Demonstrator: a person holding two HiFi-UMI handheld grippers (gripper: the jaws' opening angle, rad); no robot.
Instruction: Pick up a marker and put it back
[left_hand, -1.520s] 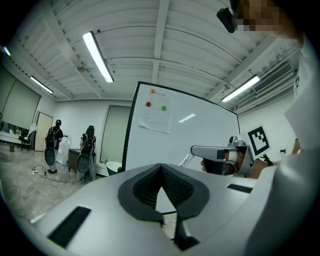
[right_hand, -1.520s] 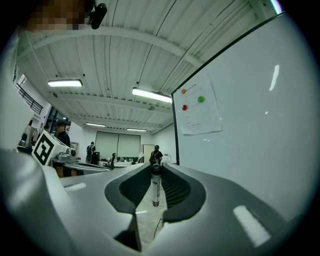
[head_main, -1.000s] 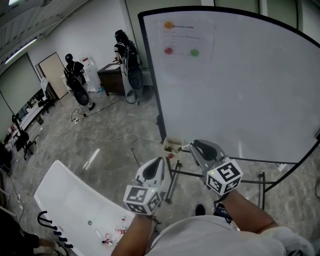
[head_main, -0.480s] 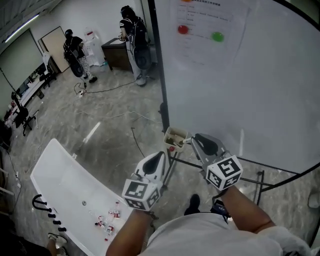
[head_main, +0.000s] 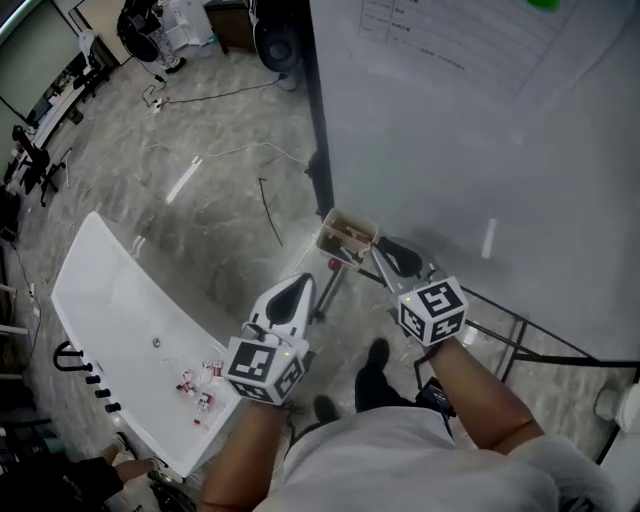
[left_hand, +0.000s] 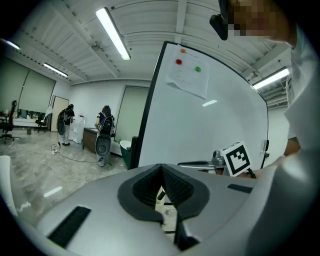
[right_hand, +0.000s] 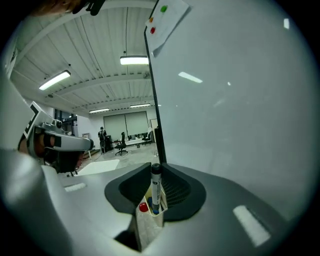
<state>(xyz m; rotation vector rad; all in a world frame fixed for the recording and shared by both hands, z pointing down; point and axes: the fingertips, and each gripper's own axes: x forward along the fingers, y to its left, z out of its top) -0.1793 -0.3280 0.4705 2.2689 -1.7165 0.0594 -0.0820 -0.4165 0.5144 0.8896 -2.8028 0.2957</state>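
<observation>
Right gripper (right_hand: 155, 169) clamped on black-capped marker (right_hand: 156, 192) standing in pen holder (right_hand: 146, 222), left gripper (left_hand: 161, 166) closed, empty, beside whiteboard (head_main: 480, 150)

Marker (right_hand: 155, 186) in box (head_main: 345, 234) at whiteboard (head_main: 480, 150) corner, table (head_main: 105, 320) leftward

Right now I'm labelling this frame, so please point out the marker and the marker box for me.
marker (right_hand: 155, 192): right gripper view, on its light barrel.
marker box (head_main: 332, 243): head view, on its side wall.

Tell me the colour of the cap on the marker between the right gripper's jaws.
Black cap on the marker, best seen in the right gripper view.
</observation>
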